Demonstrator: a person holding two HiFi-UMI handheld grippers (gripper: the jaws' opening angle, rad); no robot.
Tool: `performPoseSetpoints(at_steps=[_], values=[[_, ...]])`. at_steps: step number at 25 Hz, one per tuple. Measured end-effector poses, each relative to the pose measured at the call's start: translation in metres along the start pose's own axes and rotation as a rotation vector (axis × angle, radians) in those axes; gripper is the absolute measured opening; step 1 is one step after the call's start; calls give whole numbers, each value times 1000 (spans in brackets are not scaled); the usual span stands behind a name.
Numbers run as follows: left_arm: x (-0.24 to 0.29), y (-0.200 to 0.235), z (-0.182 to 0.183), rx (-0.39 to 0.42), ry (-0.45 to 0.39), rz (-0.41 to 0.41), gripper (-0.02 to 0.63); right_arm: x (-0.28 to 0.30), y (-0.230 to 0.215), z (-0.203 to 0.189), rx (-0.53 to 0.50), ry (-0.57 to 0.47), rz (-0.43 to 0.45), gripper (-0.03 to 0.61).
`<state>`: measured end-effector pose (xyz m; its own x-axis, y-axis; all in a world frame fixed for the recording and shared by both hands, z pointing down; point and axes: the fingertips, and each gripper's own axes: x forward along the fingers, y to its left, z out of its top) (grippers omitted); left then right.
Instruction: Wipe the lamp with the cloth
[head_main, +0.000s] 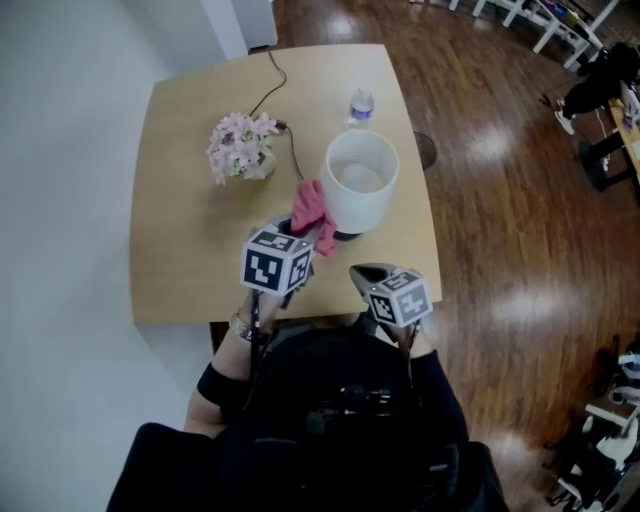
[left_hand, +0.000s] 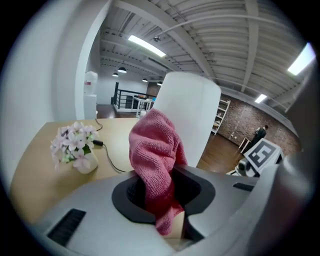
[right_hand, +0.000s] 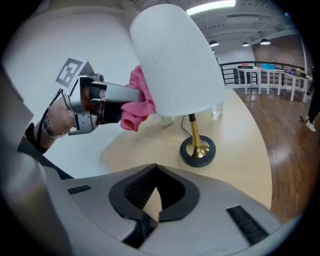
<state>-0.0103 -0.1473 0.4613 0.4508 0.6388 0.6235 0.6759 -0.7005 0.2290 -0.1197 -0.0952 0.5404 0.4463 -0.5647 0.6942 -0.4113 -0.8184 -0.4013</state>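
Left gripper (left_hand: 159, 197), cloth (left_hand: 155, 150) against lamp (left_hand: 192, 110), base (head_main: 347, 236) half-hidden

Head view: the lamp (head_main: 361, 178) has its base mostly hidden under its own shade, and the bottle (head_main: 361, 105) label's too tiny to read.

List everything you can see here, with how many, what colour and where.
table: one, light wood, under everything
lamp: one, white shade, brass stem, black base, near right part of the table
cloth: one, pink, at the shade's left side
flowers: one bunch, pale pink, in a small vase left of the lamp
bottle: one, clear, behind the lamp
cable: one, black, from the far edge past the flowers
left tongs: grey, shut on the cloth
right tongs: grey, shut, empty, at the near edge
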Motion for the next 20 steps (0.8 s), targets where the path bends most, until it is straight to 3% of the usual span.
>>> performPoseSetpoints(at_steps=[7,14,16,20], values=[[33,12,-51,-109,88,99,89,-7,-23,7,-86,43,69,5],[46,29,-84,-136,165,179,89,-14,-31,-1,-135,72,128,5],[29,27,-76,-163,118,211,87,-18,-30,-7,-144,79,148,5],[-35,-1,-17,-192,-87,267,87,-23,-26,-22,-163,100,192,5]])
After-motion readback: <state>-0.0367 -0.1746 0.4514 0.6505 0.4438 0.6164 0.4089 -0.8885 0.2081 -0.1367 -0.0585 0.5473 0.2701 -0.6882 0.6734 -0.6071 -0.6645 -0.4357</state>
